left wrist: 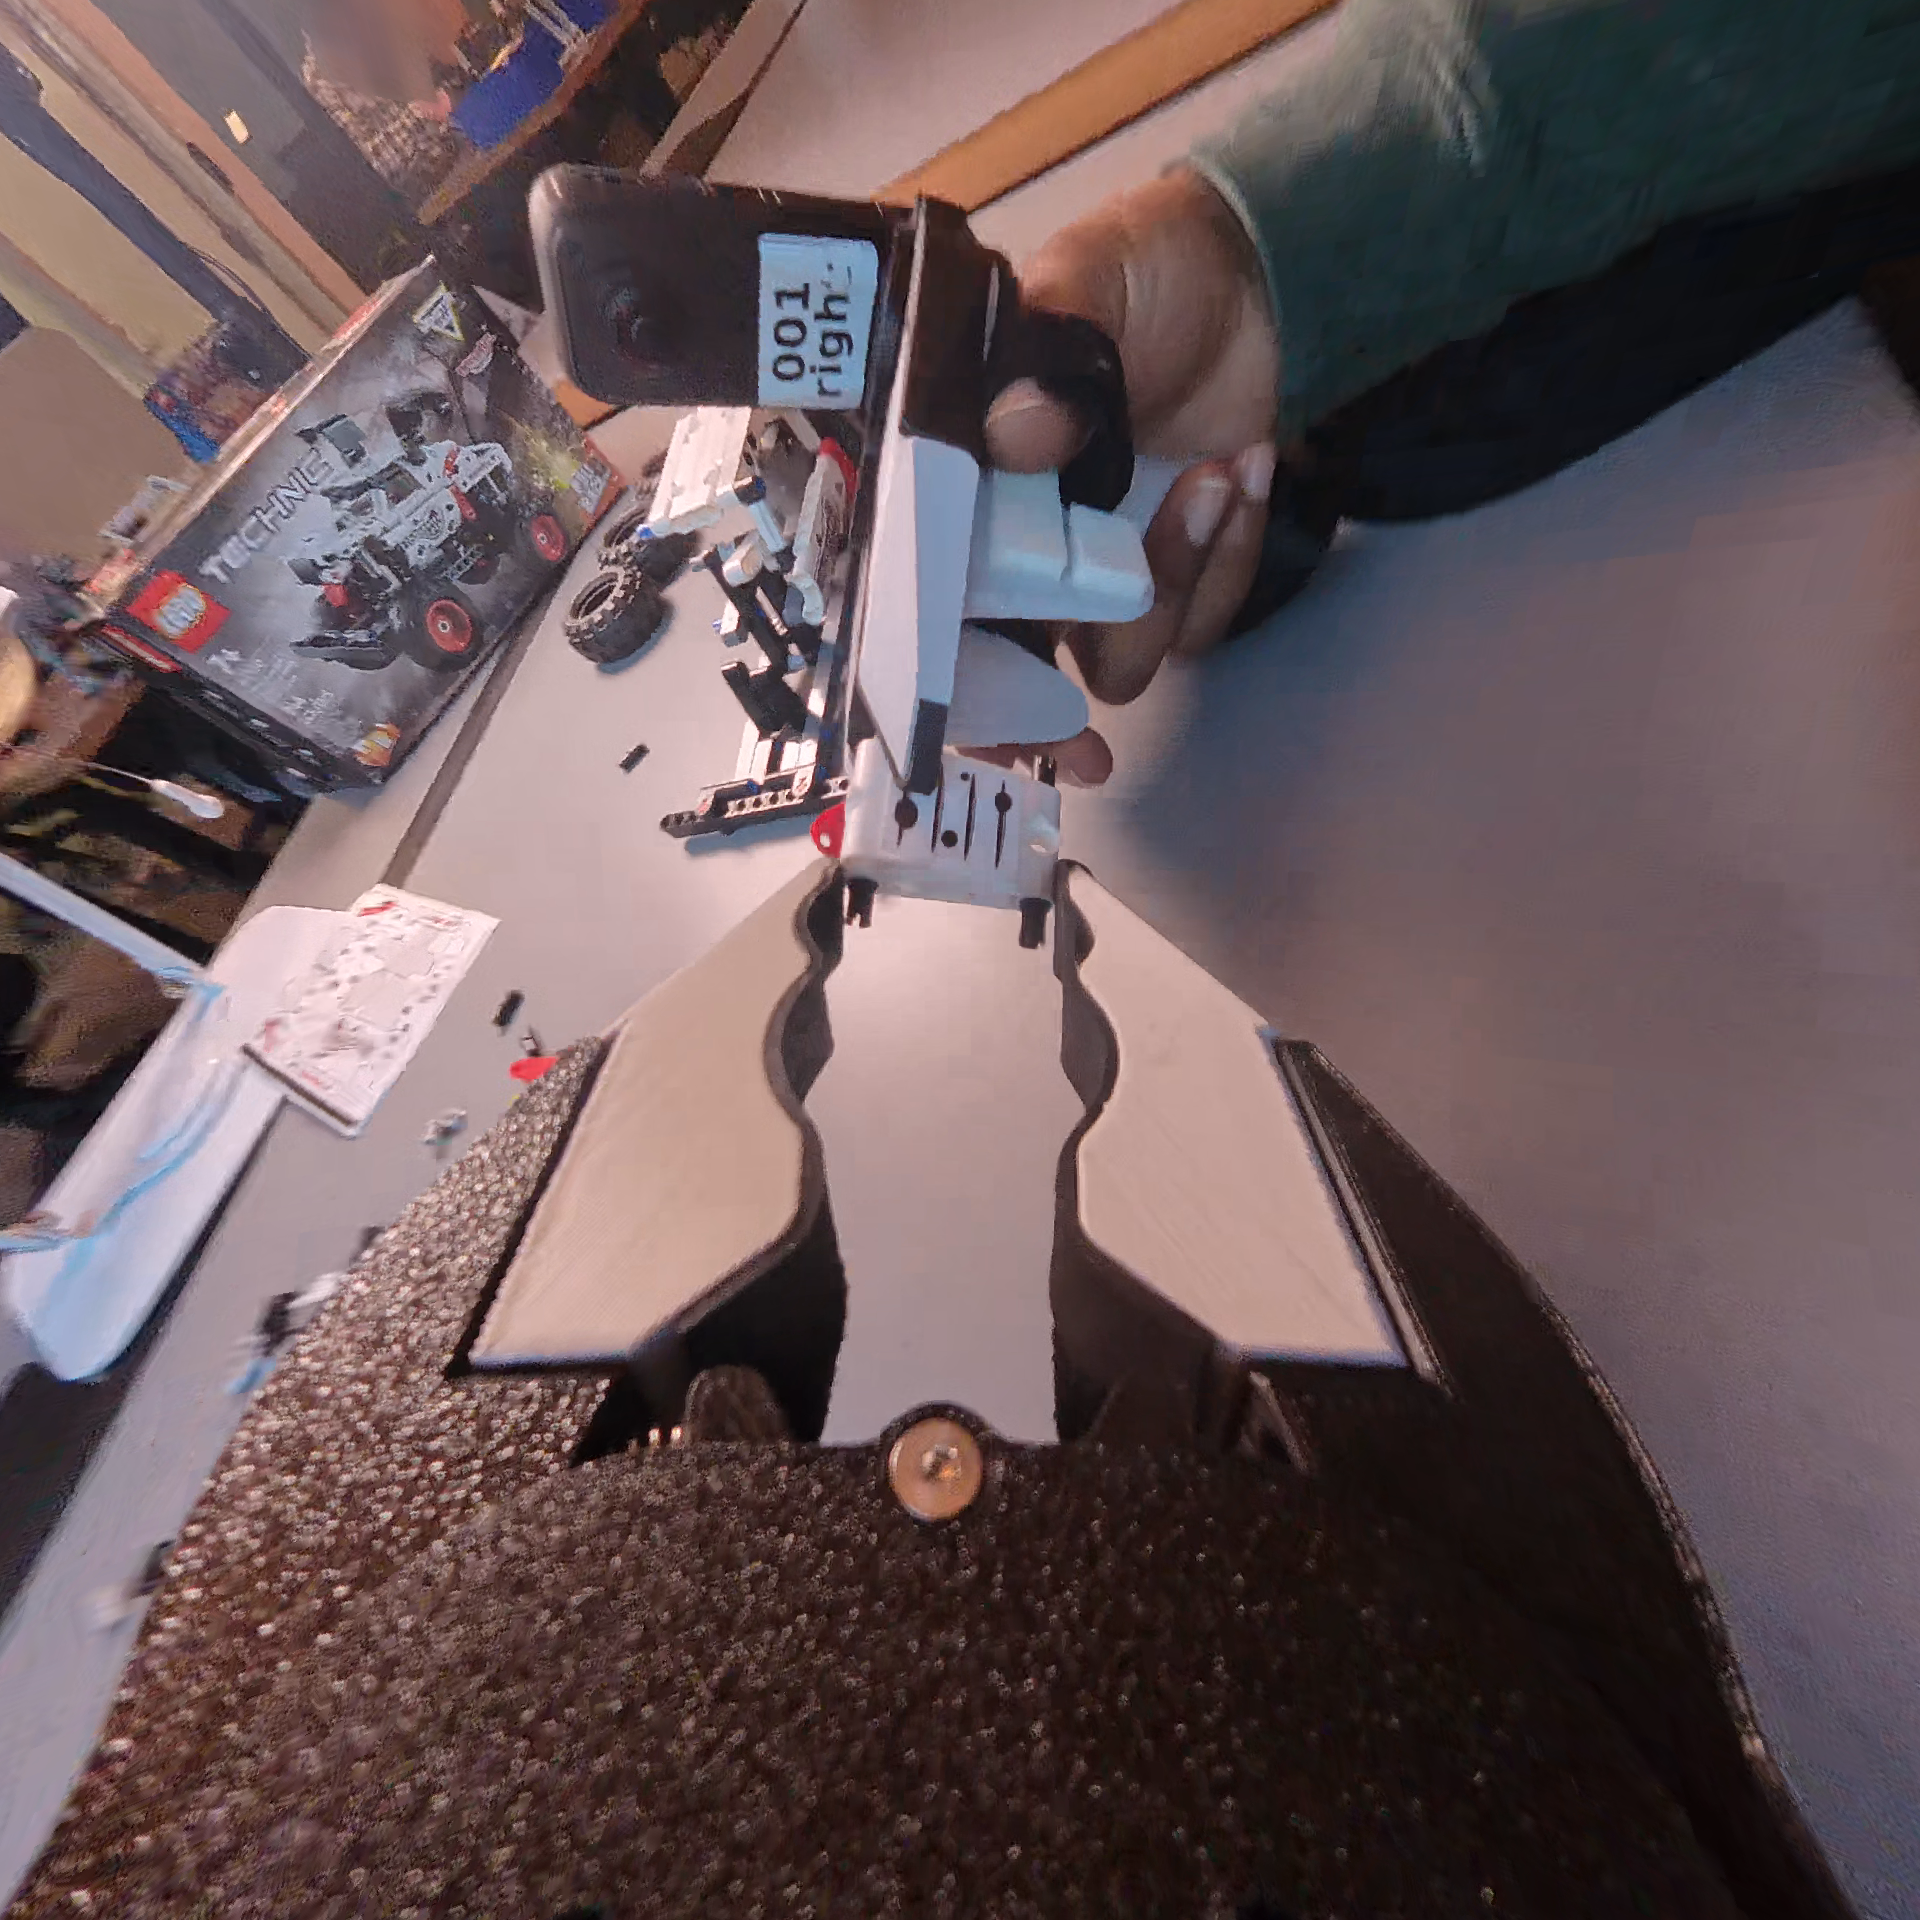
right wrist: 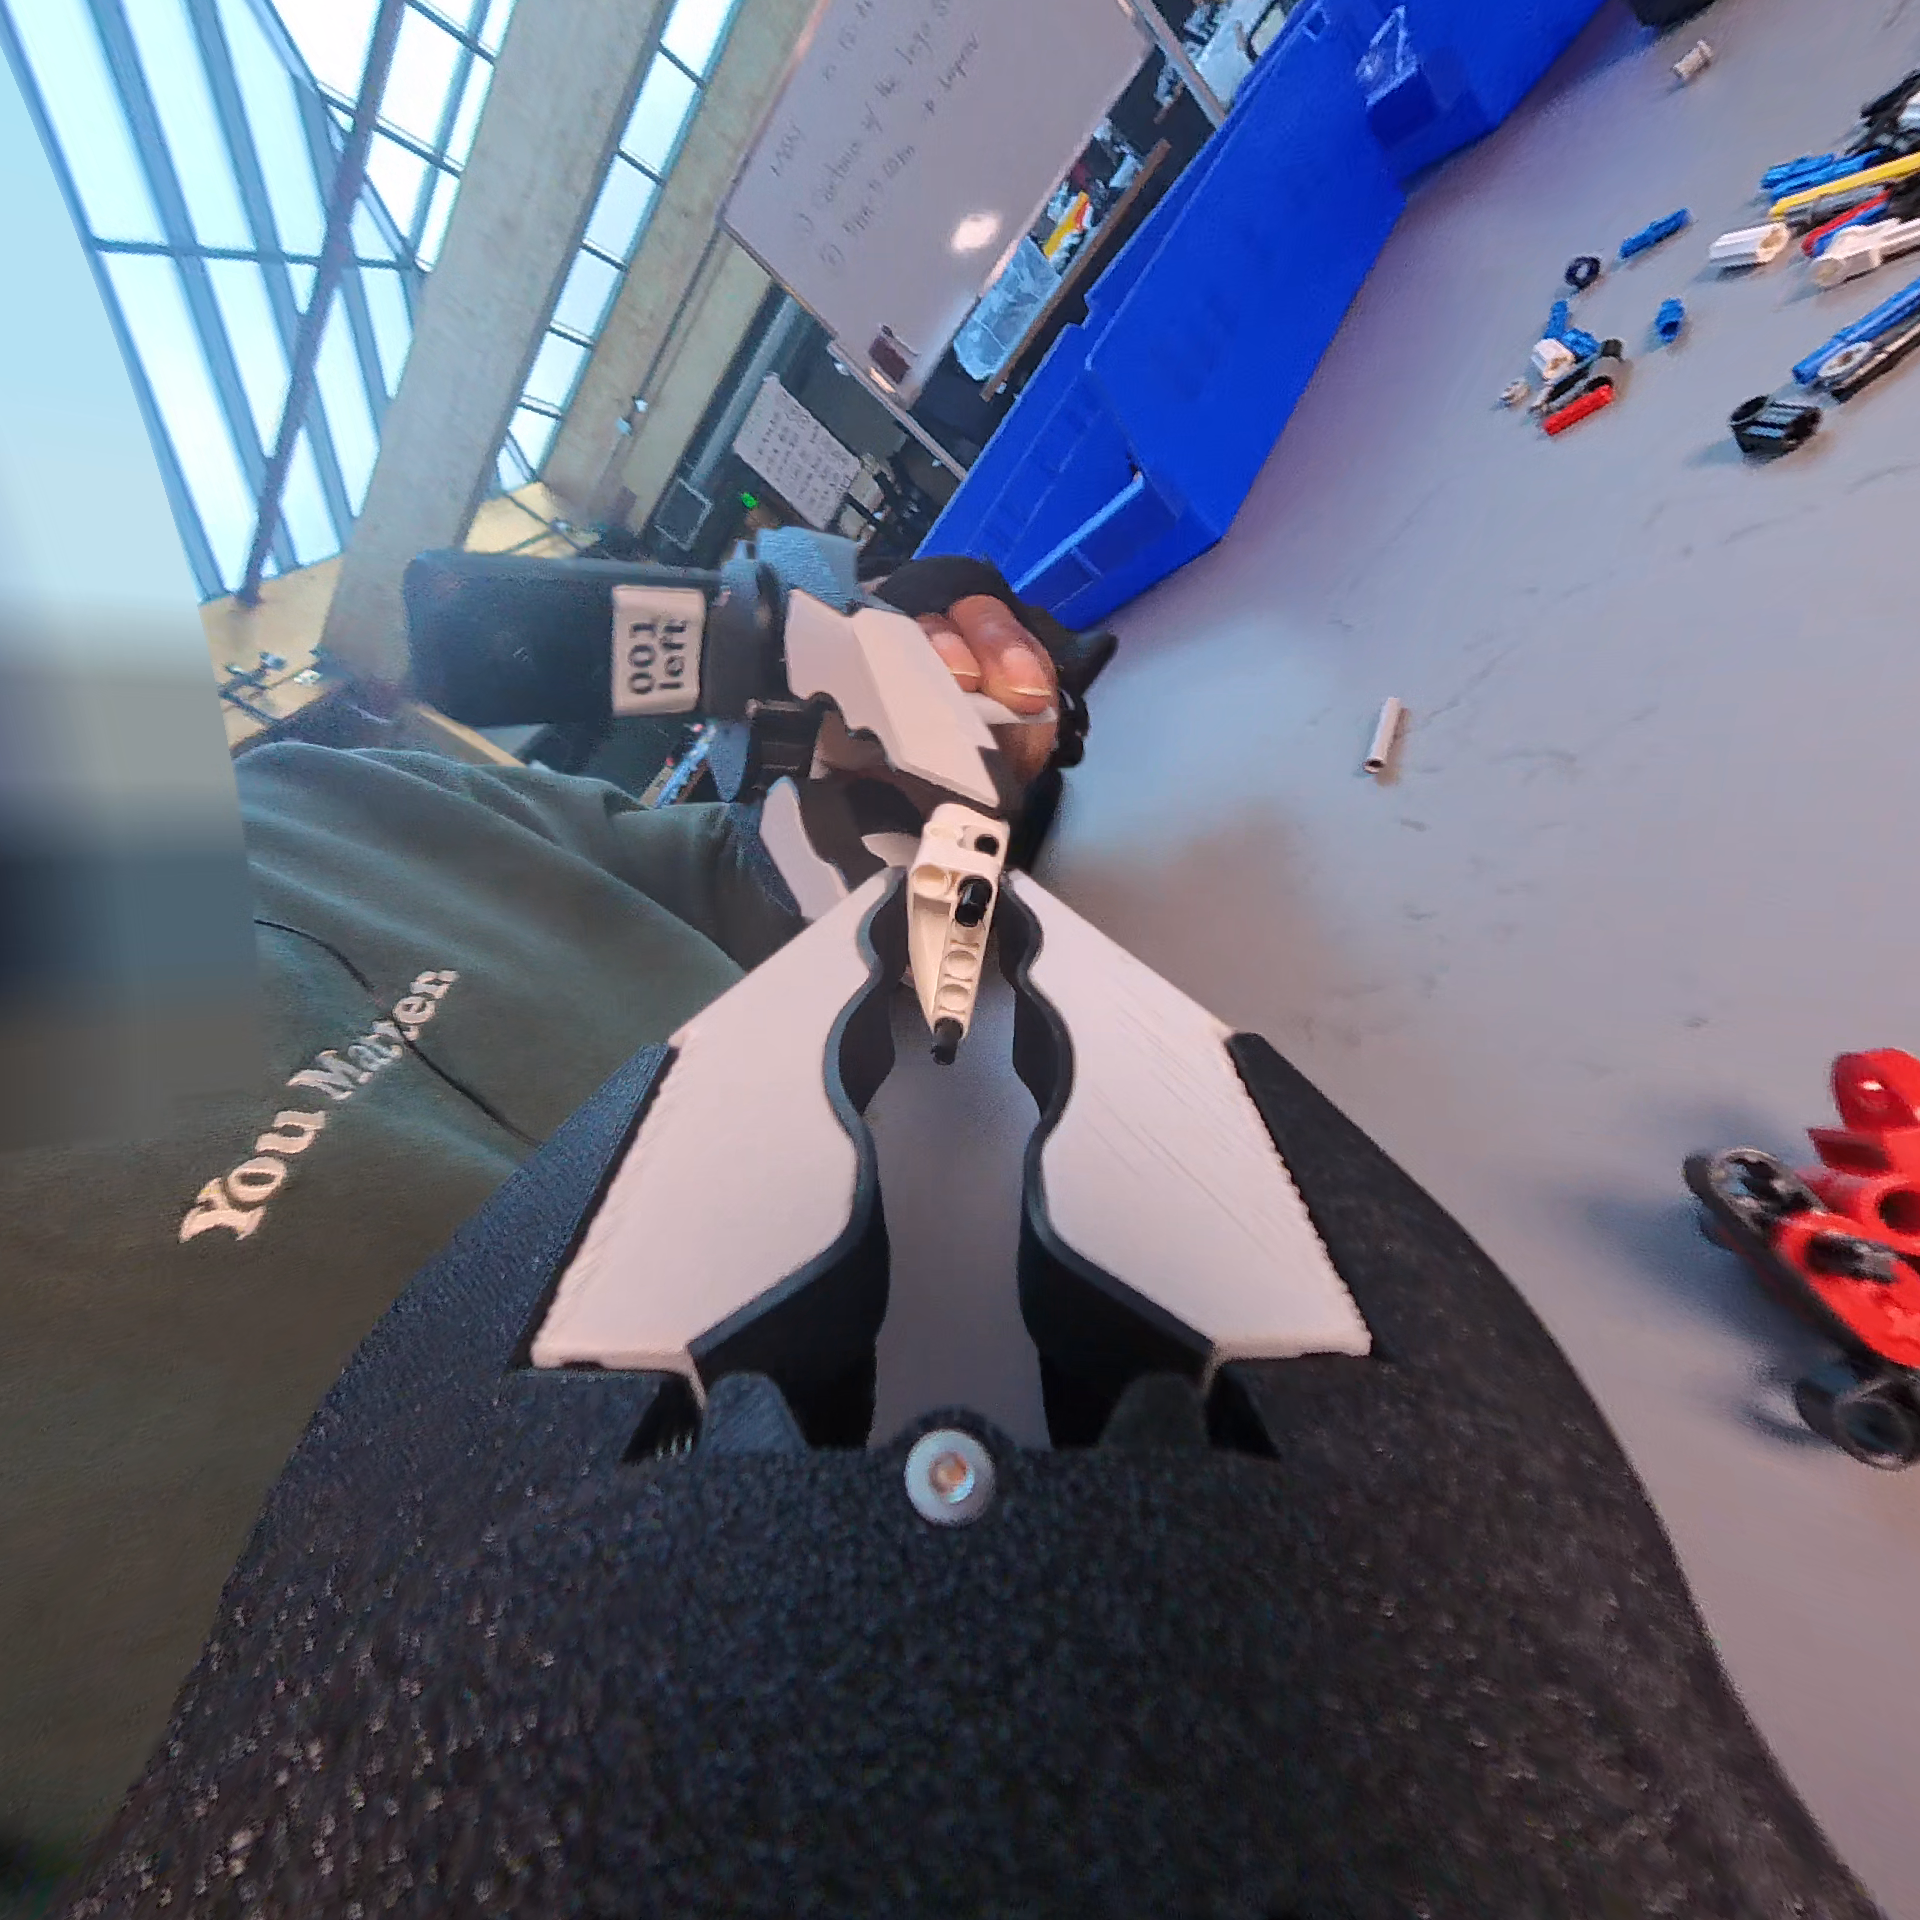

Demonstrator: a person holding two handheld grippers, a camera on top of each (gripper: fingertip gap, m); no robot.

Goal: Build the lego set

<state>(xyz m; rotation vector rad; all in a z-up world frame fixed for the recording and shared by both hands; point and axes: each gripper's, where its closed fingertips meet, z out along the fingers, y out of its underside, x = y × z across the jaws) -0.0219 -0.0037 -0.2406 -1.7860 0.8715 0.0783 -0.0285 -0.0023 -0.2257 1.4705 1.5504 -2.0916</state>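
Both grippers meet on one white lego panel (left wrist: pixel 951 836), raised above the grey table (left wrist: pixel 1455 935). The left gripper (left wrist: pixel 948 896) pinches its pinned edge between its tips; the right gripper (right wrist: pixel 951 899) clasps it edgewise. Blue bins (right wrist: pixel 1195 343) stand behind, contents hidden. Loose pieces (right wrist: pixel 1829 239) are blurred.
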